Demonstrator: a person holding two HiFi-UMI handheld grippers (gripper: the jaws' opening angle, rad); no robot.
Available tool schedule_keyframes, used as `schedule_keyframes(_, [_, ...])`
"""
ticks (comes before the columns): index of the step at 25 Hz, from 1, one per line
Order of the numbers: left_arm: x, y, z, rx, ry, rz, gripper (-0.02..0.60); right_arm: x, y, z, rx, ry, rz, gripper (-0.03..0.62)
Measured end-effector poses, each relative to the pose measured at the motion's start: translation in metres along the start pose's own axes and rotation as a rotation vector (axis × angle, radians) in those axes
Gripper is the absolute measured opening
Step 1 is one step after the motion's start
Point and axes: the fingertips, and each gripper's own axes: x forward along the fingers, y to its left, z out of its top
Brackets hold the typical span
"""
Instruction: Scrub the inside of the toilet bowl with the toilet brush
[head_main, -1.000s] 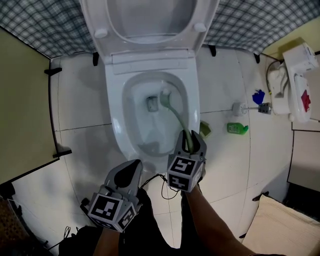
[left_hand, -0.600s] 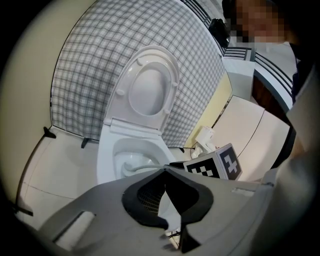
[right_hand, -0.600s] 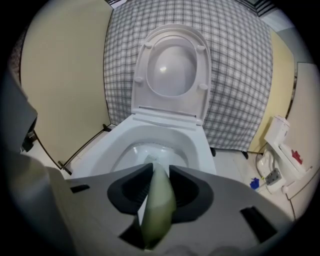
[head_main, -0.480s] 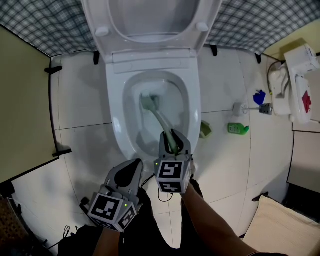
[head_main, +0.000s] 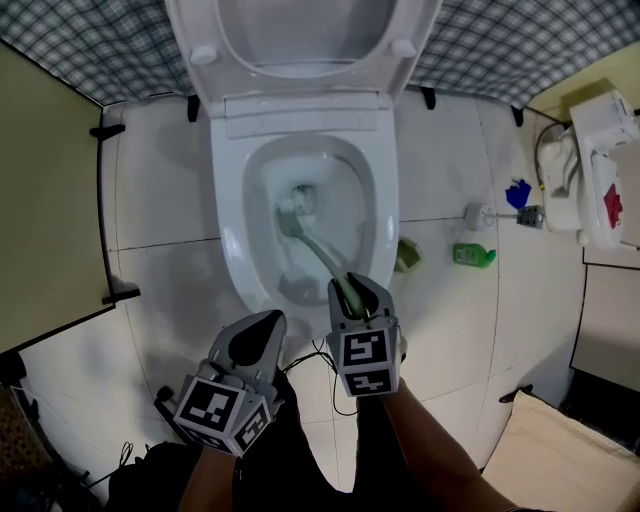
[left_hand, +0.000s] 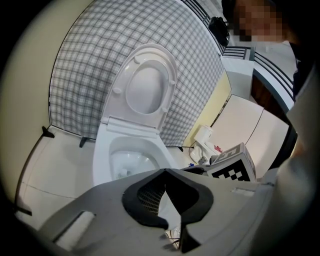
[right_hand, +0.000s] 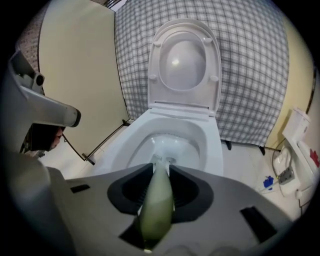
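Brush head (head_main: 292, 209) swung left, seemingly touching bowl (head_main: 362, 205); handle (head_main: 322, 256) clamped in right tongs (head_main: 351, 286).

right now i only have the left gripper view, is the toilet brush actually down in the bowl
Observer: Yes. The head view shows the pale green toilet brush with its bristle head low in the white ceramic toilet bowl, by the drain.
Operator: which gripper has it
Observer: The right gripper; its own view shows the jaws closed on the brush's handle.
Operator: anything beside the toilet
Observer: A green plastic bottle lies to the bowl's right in the head view.
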Motion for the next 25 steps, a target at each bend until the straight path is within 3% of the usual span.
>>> schedule_keyframes(15, [-0.003,-0.012,-0.007,-0.004,0.003,-0.004,0.005,-0.093,0.026,-0.043,-0.132,0.077,0.177,0.123])
schedule_keyframes(20, [-0.001,-0.015,-0.006,-0.003,-0.001,-0.010,0.005,-0.101,0.022,-0.052,-0.204,0.105,0.135,0.121])
schedule_keyframes(25, [-0.001,-0.013,-0.004,-0.003,-0.001,-0.009,0.005,-0.070,0.004,-0.046,-0.254,0.100,0.059,0.121])
